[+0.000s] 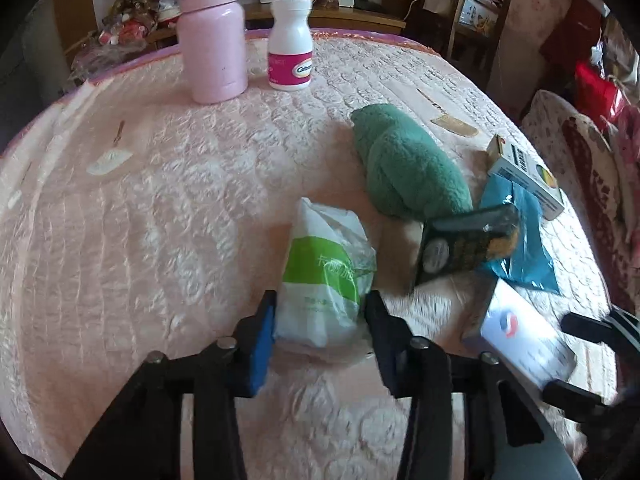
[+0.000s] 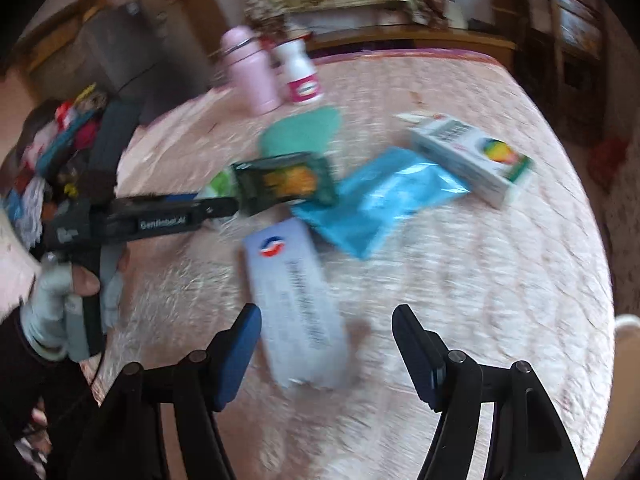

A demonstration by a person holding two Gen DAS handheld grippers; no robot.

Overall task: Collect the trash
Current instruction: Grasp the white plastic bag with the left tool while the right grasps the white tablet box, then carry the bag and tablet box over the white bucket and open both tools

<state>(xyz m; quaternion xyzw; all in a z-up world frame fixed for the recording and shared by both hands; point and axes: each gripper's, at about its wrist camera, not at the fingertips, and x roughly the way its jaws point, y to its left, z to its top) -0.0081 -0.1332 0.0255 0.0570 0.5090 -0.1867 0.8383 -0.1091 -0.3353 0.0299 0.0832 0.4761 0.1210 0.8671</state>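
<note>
Perhaps blurred white box (image 2: 298, 304) label unreadable

Soft daylight fills both my views, with no hard glare. My left view is mostly sharp; the green towel (image 1: 404, 164) throws a faint shadow leftward. My right view smears with motion blur. Fisheye bending curves the bed (image 2: 500, 280), and the corners go black.

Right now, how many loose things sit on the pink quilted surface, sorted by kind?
Bottles: 2, pink metal flask, white plastic pill bottle
Cardboard boxes: 3
Bags: 2, white-green plastic, blue foil
Green fleece cloth: 1
Total: 8
</note>
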